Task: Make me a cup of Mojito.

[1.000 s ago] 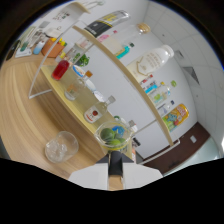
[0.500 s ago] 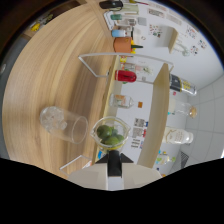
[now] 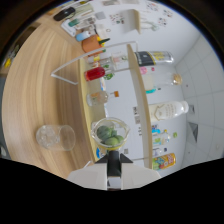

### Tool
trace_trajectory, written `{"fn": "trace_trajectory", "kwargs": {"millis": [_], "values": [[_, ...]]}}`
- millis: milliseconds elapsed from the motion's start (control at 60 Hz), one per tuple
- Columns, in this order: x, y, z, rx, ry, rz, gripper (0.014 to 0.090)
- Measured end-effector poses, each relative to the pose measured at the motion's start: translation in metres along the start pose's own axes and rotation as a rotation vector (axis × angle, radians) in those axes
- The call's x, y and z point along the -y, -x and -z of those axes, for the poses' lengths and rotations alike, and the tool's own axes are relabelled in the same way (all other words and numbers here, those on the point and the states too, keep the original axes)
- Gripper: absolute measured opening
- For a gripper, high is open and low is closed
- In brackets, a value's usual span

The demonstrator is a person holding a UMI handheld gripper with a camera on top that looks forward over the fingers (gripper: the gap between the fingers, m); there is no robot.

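While the view is tilting steeply sideways, a clear glass bowl [image 3: 111,134] holding green lime pieces [image 3: 110,136] is sitting just ahead of the gripper [image 3: 114,161], right past the fingertips at about twelve o'clock from them. Only the pale gripper body and a narrow dark strip down its middle are showing, so I cannot tell whether the claw is parted or closed, nor whether it is touching the bowl. At about nine o'clock from the bowl, well apart from it, an empty clear glass [image 3: 55,137] is resting on the wooden counter [image 3: 35,85]. Beyond the bowl, toward twelve o'clock, a small clear bottle [image 3: 96,97] is lying along the line of a light wooden shelf [image 3: 142,100], and further on the same line a bottle of red liquid [image 3: 95,74] is standing out — then an orange pot [image 3: 90,44] holding some dark utensils. Across the shelf board, toward two o'clock from the bowl, a large clear bottle [image 3: 167,109] is sitting against the white wall [image 3: 200,75], and a taller bottle with a dark and yellow label [image 3: 152,57] is showing further along at one o'clock. A clear acrylic panel [image 3: 80,67] is running from the counter toward the shelf.
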Motion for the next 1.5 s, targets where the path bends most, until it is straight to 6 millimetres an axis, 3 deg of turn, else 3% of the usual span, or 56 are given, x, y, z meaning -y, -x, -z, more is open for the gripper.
{"fn": "trace_trajectory", "kwargs": {"millis": [167, 283, 383, 533, 733, 917, 1167, 1267, 1333, 1350, 1383, 1500], "values": [[-0.02, -0.036, 0.017, -0.024, 0.022, -0.542, 0.0163], [-0.054, -0.035, 0.024, 0.013, 0.048, -0.904, 0.0163], [-0.095, -0.003, 0.019, 0.084, 0.111, -1.145, 0.0162], [-0.155, 0.075, 0.006, 0.204, 0.262, -1.357, 0.0161], [-0.2, 0.159, -0.009, 0.334, 0.409, -1.466, 0.0161], [-0.215, 0.194, -0.015, 0.391, 0.454, -1.471, 0.0161], [-0.224, 0.219, -0.012, 0.437, 0.477, -1.389, 0.0187], [-0.229, 0.216, -0.009, 0.42, 0.492, -1.365, 0.0478], [-0.23, 0.212, -0.007, 0.41, 0.494, -1.36, 0.0819], [-0.231, 0.21, -0.006, 0.402, 0.495, -1.358, 0.0869], [-0.233, 0.205, -0.003, 0.384, 0.499, -1.354, 0.0841], [-0.225, 0.18, 0.007, 0.326, 0.479, -1.34, 0.0849]]}}
